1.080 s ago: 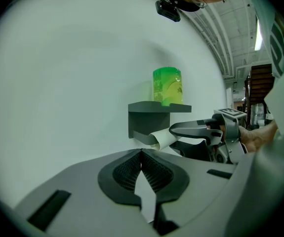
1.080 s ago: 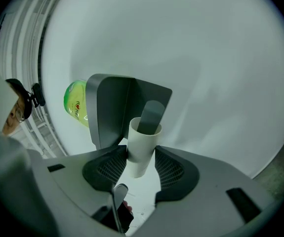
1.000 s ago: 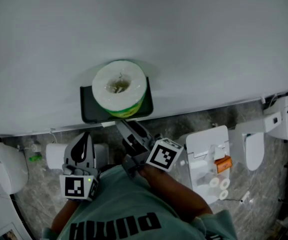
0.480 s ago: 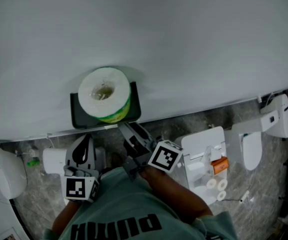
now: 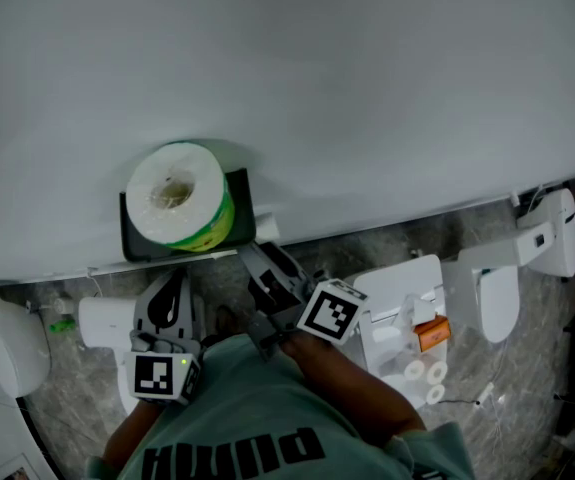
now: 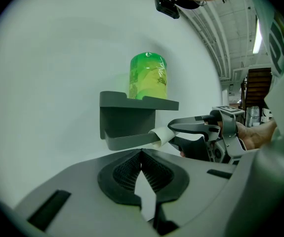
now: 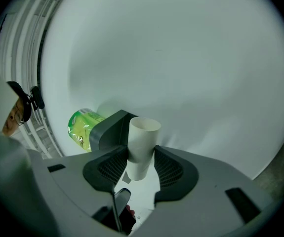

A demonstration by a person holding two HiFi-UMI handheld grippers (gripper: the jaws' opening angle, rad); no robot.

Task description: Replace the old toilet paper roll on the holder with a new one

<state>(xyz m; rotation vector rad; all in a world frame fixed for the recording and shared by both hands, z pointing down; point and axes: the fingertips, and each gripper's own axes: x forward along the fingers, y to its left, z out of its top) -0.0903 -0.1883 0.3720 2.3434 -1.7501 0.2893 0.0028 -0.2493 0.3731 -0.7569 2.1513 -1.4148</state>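
Note:
A dark grey holder shelf [image 5: 187, 240] is fixed to the white wall. A new roll in green wrap [image 5: 172, 203] stands upright on top of it. My right gripper [image 5: 254, 253] sits just right of the holder's lower end, shut on an empty white cardboard tube [image 7: 142, 147]. The tube's end [image 6: 162, 134] shows beside the holder's bar [image 6: 132, 141]. My left gripper [image 5: 172, 280] hangs below the holder and apart from it, its jaws shut with nothing between them [image 6: 142, 152]. The green roll [image 6: 148, 83] stays untouched.
The white wall [image 5: 317, 88] fills the upper view. On the marbled floor below stand white toilet fixtures [image 5: 7, 343] [image 5: 492, 293] and a white unit [image 5: 407, 313] carrying an orange item [image 5: 430, 333] and small white rolls.
Both grippers have shifted right along the wall relative to the holder. The right gripper, still gripping the tube, now sits at the holder's right end instead of under it.

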